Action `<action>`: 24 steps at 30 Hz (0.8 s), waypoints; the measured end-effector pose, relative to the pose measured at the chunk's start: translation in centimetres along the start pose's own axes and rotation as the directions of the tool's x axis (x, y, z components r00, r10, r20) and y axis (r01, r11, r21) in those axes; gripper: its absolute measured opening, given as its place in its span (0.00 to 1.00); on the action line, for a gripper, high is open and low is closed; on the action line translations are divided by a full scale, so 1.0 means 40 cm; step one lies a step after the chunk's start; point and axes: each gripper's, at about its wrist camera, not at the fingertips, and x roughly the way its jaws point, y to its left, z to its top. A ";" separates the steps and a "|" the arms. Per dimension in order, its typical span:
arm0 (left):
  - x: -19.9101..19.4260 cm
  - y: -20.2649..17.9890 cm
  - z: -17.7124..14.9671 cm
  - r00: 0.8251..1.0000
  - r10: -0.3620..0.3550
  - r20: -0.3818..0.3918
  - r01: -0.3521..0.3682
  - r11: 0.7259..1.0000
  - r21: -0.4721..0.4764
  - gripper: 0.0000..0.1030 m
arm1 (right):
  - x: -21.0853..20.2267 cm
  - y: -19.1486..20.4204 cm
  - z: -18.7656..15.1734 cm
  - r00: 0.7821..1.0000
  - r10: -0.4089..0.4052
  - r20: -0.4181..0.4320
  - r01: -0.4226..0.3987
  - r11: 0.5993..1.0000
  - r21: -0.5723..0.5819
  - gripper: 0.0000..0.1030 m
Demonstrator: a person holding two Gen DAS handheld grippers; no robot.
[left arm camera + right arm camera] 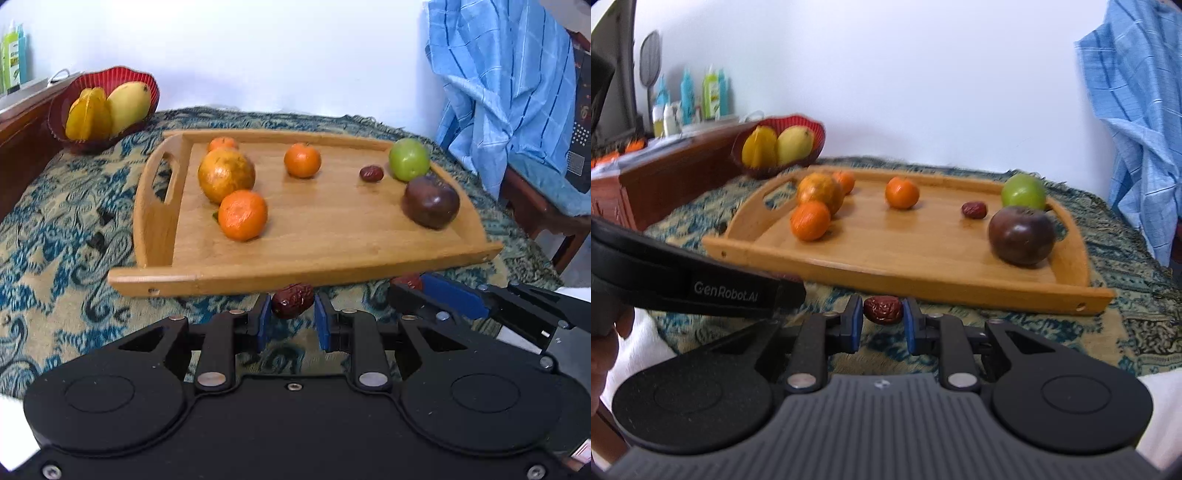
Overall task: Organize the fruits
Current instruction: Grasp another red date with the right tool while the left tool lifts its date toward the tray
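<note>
We have one red date pinched in the left gripper, its long axis running across from pad to pad, just short of the wooden tray. A second date sits clamped the same way in the right gripper; whether either date rests on the patterned cloth is hard to judge. Both lie at the near rim, so the tray floor is straight ahead, beyond the lip, with a third date by the green apple.
</note>
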 end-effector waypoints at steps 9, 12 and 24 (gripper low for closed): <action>0.000 -0.026 0.087 0.998 -0.030 0.062 0.029 0.999 0.015 0.24 | 0.009 -0.052 0.074 0.998 -0.040 0.055 0.039 0.999 0.021 0.26; 0.017 -0.032 0.124 0.997 -0.041 0.060 0.040 0.999 0.023 0.24 | 0.028 -0.068 0.096 0.997 -0.048 0.057 0.047 0.999 0.019 0.26; 0.162 -0.023 0.267 0.997 -0.064 -0.041 0.065 0.998 0.025 0.24 | 0.154 -0.104 0.166 0.996 -0.081 0.037 0.083 0.995 -0.050 0.27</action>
